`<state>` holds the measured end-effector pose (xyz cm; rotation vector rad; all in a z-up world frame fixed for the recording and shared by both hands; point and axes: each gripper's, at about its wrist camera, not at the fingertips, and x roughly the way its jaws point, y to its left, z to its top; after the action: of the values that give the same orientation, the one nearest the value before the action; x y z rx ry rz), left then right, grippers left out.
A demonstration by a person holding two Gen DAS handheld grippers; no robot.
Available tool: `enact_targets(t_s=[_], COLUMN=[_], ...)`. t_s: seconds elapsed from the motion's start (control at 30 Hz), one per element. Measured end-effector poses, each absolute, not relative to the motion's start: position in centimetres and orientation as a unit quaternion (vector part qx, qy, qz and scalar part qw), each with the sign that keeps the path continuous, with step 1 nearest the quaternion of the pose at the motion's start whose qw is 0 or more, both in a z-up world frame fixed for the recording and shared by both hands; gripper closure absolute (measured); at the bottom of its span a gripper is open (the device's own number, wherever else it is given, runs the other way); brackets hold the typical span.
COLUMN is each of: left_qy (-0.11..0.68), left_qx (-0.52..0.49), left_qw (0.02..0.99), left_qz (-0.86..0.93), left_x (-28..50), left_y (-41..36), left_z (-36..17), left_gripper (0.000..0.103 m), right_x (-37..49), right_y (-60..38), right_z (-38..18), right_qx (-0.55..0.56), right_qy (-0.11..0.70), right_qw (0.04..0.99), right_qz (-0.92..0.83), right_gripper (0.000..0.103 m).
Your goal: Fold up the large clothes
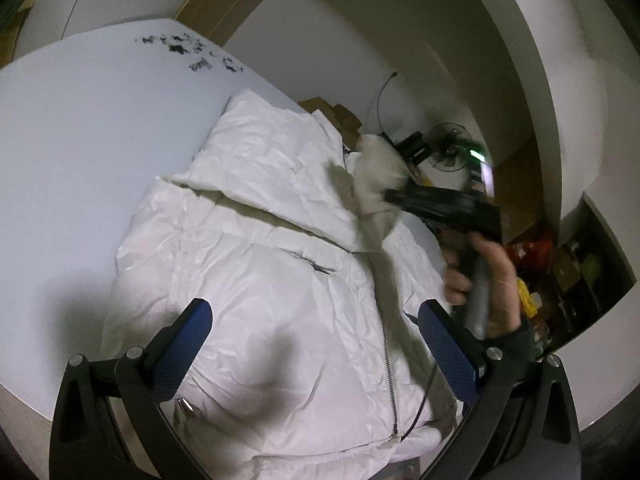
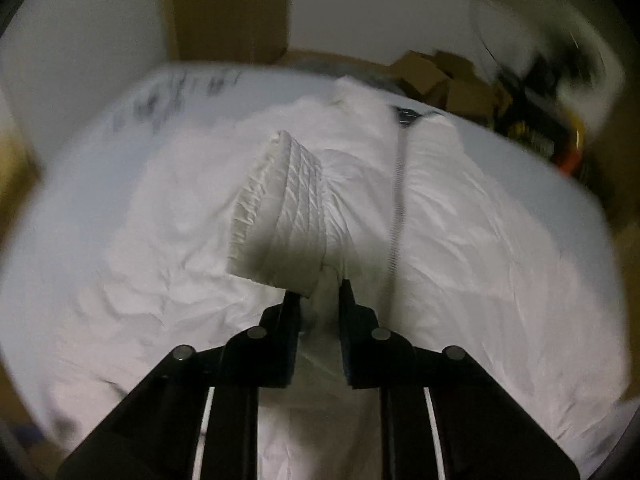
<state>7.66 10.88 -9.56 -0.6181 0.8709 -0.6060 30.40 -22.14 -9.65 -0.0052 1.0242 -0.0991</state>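
A white puffer jacket (image 1: 256,264) lies zipped on the white table (image 1: 80,128), its zipper (image 1: 390,364) running down the front. My left gripper (image 1: 316,320) is open and empty, hovering above the jacket's lower front. My right gripper (image 2: 318,292) is shut on the jacket's ribbed sleeve cuff (image 2: 280,204) and holds it lifted above the jacket body (image 2: 480,240). In the left wrist view the right gripper (image 1: 380,196) appears blurred, held by a hand (image 1: 484,276), with white fabric (image 1: 376,160) in it.
Black marks (image 1: 192,50) are on the table's far part. Cardboard boxes (image 1: 332,114) and a small fan (image 1: 450,146) stand beyond the table's right edge, with cluttered shelves (image 1: 568,264) further right. A wall is close behind.
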Motion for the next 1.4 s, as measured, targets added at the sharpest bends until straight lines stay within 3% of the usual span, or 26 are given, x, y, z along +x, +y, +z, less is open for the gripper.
enact_targets(t_s=[0.23, 0.3, 0.33, 0.37, 0.4, 0.47, 0.57, 0.67, 0.83, 0.9, 1.03, 1.07, 1.2, 1.4], left_qy=[0.420, 0.425, 0.430, 0.433, 0.436, 0.441, 0.450, 0.449, 0.449, 0.455, 0.482, 0.488, 0.525, 0.502], left_qx=[-0.295, -0.288, -0.286, -0.285, -0.282, -0.276, -0.274, -0.269, -0.219, -0.200, -0.196, -0.209, -0.254, -0.078], left_qw=[0.808, 0.807, 0.804, 0.803, 0.802, 0.804, 0.802, 0.803, 0.809, 0.809, 0.785, 0.764, 0.667, 0.756], left_qz=[-0.290, -0.292, -0.294, -0.294, -0.294, -0.288, -0.282, -0.286, -0.309, -0.312, -0.336, -0.367, -0.462, -0.412], left_x=[8.0, 8.0, 8.0, 8.0, 8.0, 8.0, 8.3, 7.8, 6.0, 5.9, 6.8, 7.0, 8.5, 13.2], left_y=[10.0, 9.5, 9.2, 9.1, 8.9, 8.6, 7.9, 6.6, 4.3, 3.6, 1.2, -0.2, -7.3, -23.1], left_z=[-9.9, -10.1, -10.2, -10.3, -10.4, -10.7, -10.9, -10.3, -8.2, -7.3, -4.3, -3.0, 0.6, 0.9], left_gripper=[0.000, 0.000, 0.000, 0.000, 0.000, 0.000, 0.000, 0.000, 0.000, 0.000, 0.000, 0.000, 0.000, 0.000], right_x=[27.3, 26.3, 25.8, 25.0, 24.3, 22.5, 22.1, 25.6, 29.3, 27.3, 18.9, 16.9, 5.6, -6.6], right_y=[-36.0, -38.1, -38.9, -40.4, -41.3, -42.5, -41.1, -37.0, -33.7, -34.0, -40.3, -41.6, -51.4, -60.1], right_z=[-5.9, -7.8, -8.8, -9.9, -10.1, -8.9, -3.8, -1.4, -8.4, -6.6, -1.3, -0.9, 2.4, 4.6], right_qx=[0.188, 0.224, 0.235, 0.256, 0.273, 0.305, 0.299, 0.262, 0.248, 0.259, 0.345, 0.358, 0.434, 0.429], right_qy=[0.461, 0.477, 0.489, 0.498, 0.495, 0.468, 0.406, 0.409, 0.554, 0.523, 0.419, 0.403, 0.347, 0.320], right_qw=[0.862, 0.843, 0.832, 0.816, 0.810, 0.812, 0.852, 0.871, 0.794, 0.812, 0.840, 0.842, 0.826, 0.818], right_qz=[-0.097, -0.106, -0.118, -0.142, -0.157, -0.166, -0.138, -0.074, -0.035, -0.017, -0.012, -0.028, -0.098, -0.211], right_gripper=[0.088, 0.063, 0.032, 0.025, 0.026, 0.051, 0.071, 0.072, 0.071, 0.070, 0.030, 0.026, 0.026, 0.020])
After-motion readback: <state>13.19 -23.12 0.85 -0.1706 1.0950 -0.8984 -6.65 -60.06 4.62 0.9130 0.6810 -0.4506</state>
